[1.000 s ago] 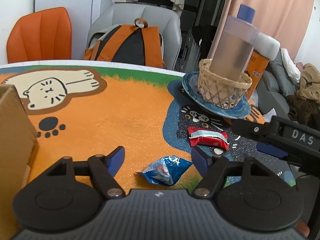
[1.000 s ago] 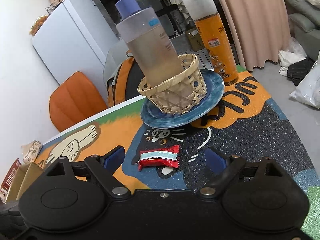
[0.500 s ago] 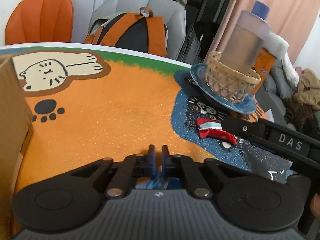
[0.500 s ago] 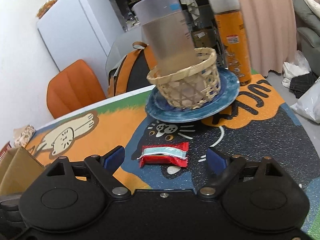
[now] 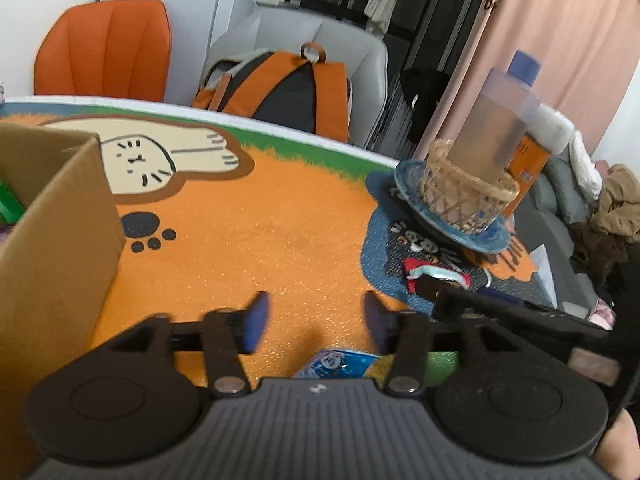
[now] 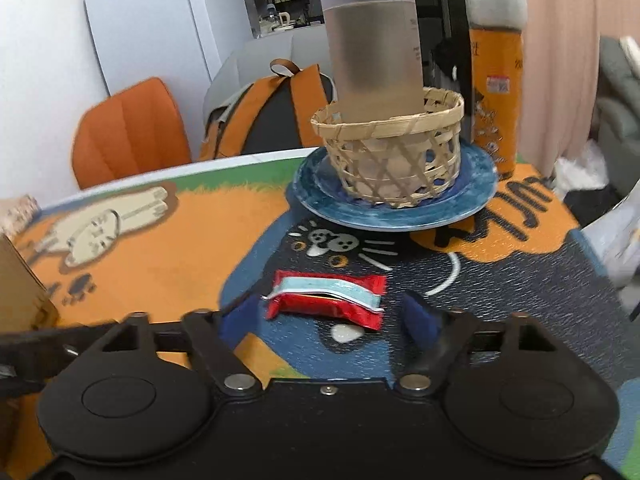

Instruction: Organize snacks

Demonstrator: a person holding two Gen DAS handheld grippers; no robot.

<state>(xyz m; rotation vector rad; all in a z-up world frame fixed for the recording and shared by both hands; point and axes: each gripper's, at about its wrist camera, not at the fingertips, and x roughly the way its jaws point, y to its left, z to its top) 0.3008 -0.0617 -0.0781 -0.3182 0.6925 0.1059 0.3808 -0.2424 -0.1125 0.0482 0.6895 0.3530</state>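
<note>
Left wrist view: the left claw (image 5: 314, 320) has just opened again and holds nothing; the blue snack (image 5: 340, 364) lies on the tabletop (image 5: 260, 240) under it. Its grab failed. The right claw (image 6: 332, 320) has just been closing around the red snack (image 6: 326, 296), not yet pinching.

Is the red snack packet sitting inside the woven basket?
No, the red snack packet lies flat on the mat, in front of the blue plate that carries the woven basket.
</note>
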